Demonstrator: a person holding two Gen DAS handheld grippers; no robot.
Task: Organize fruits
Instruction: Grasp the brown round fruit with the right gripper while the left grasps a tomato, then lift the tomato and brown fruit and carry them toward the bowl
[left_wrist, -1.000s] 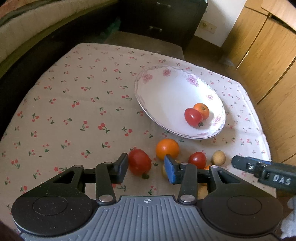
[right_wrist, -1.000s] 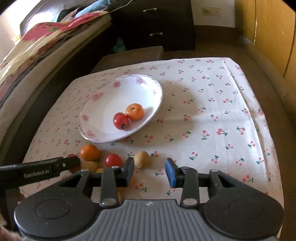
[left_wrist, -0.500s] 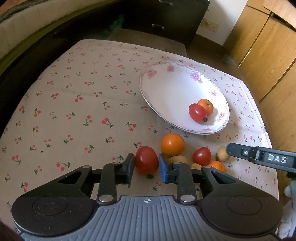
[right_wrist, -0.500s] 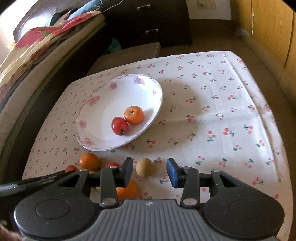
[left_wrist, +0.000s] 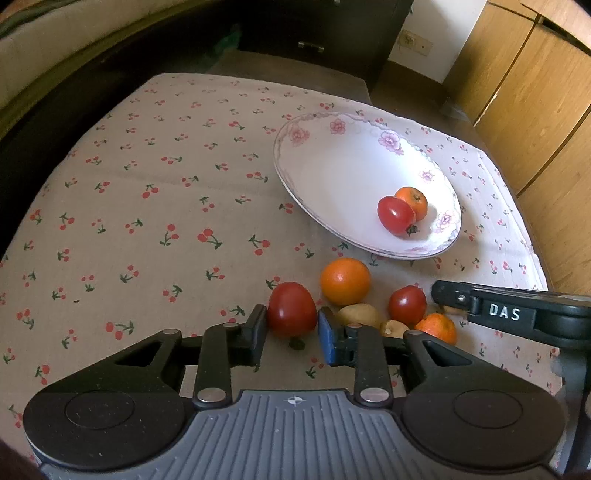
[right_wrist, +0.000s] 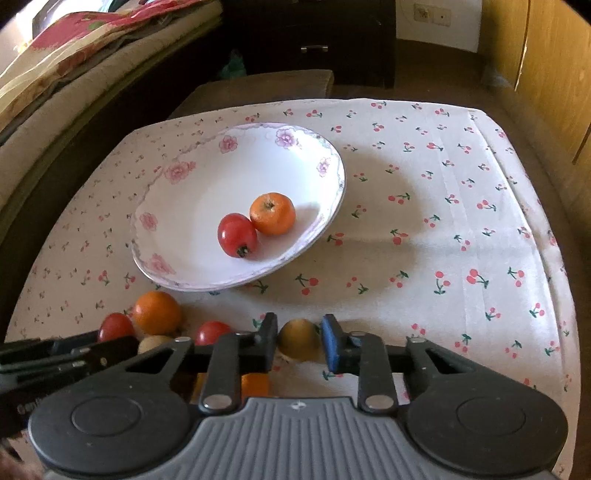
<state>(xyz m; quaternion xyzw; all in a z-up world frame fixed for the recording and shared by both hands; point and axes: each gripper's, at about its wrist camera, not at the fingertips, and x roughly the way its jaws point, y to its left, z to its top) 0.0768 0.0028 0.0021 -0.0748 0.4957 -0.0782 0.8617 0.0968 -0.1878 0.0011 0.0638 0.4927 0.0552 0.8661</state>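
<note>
A white flowered bowl (left_wrist: 332, 173) holds a red tomato (left_wrist: 396, 215) and a small orange (left_wrist: 413, 197). On the cherry-print cloth near the front lie several fruits. My left gripper (left_wrist: 291, 334) is shut on a large red tomato (left_wrist: 291, 309). Next to it are an orange (left_wrist: 344, 281), a brown fruit (left_wrist: 358, 315), a small tomato (left_wrist: 407, 305) and another orange fruit (left_wrist: 436, 327). My right gripper (right_wrist: 299, 341) is open, its jaws on either side of a yellow-brown fruit (right_wrist: 298, 338). The bowl (right_wrist: 192, 221) shows in the right wrist view too.
A dark bed frame and bedding (right_wrist: 74, 48) run along the left. A dark drawer cabinet (left_wrist: 325, 33) stands behind the table, wooden cupboards (left_wrist: 535, 110) to the right. The table's right edge (right_wrist: 546, 206) is near the right gripper.
My left gripper moved forward around the large red tomato and closed on it. My right gripper moved forward until the yellow-brown fruit sat between its open jaws.
</note>
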